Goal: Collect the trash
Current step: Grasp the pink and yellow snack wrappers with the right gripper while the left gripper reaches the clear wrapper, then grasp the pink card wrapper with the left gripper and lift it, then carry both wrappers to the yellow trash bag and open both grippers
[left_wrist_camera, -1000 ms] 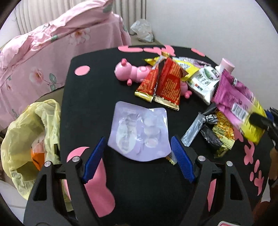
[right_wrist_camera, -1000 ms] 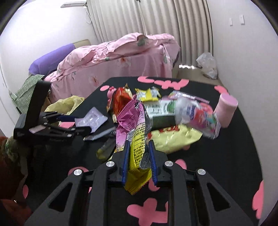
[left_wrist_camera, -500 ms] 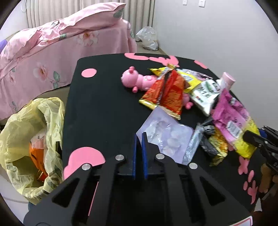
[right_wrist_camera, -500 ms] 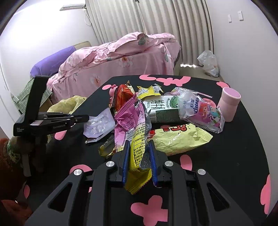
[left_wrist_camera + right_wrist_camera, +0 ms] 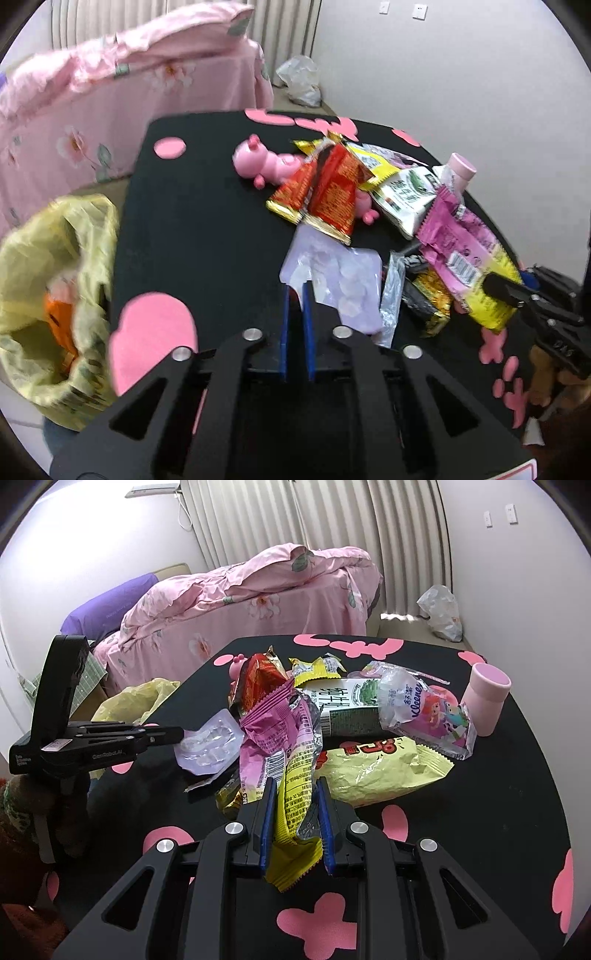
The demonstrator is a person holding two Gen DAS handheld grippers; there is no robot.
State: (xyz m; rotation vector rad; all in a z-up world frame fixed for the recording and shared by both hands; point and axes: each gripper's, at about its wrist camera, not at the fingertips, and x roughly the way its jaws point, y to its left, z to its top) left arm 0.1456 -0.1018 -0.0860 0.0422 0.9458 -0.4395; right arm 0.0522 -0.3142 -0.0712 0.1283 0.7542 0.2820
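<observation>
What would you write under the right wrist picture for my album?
The right gripper pinches a pink-and-yellow wrapper above a black table piled with snack wrappers.

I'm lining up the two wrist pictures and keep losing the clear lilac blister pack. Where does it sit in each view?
Left wrist view: the blister pack is at centre, just beyond the left gripper, whose jaws are opening with its corner between them.
Right wrist view: it lies left of centre, at the tip of the left gripper.
Shared landmark: the pink-and-yellow wrapper, held by the right gripper.
</observation>
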